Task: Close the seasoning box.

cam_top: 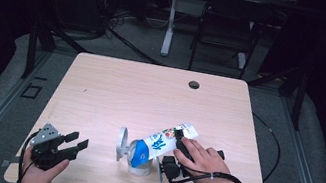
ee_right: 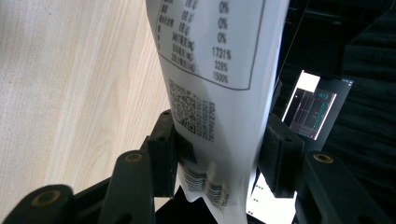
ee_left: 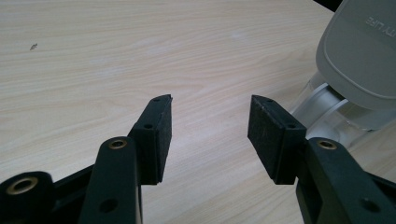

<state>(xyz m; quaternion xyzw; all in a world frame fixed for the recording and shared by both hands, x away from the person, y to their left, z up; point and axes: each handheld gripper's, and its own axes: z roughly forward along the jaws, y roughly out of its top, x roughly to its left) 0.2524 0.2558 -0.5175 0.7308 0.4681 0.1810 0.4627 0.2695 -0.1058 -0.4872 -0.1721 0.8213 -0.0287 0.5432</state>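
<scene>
A white and blue printed pouch point(cam_top: 162, 143) lies tilted, its blue end down in the mouth of a clear jar point(cam_top: 140, 164) whose grey flip lid point(cam_top: 121, 144) stands open to the left. My right gripper point(cam_top: 177, 147) is shut on the pouch's upper end. In the right gripper view both pads press the pouch point(ee_right: 215, 60) between them, at the right gripper point(ee_right: 219, 144). My left gripper point(cam_top: 77, 140) rests near the table's front left corner, open and with nothing in it. In the left gripper view my left gripper point(ee_left: 210, 126) faces bare wood, with the jar point(ee_left: 327, 109) and its lid point(ee_left: 359, 51) to the right.
The light wooden table point(cam_top: 150, 94) has a cable hole point(cam_top: 194, 84) near its far edge. Beyond it stand a black chair point(cam_top: 225, 26) and the white leg point(cam_top: 169, 21) of another table. Dark frame rails run along both sides.
</scene>
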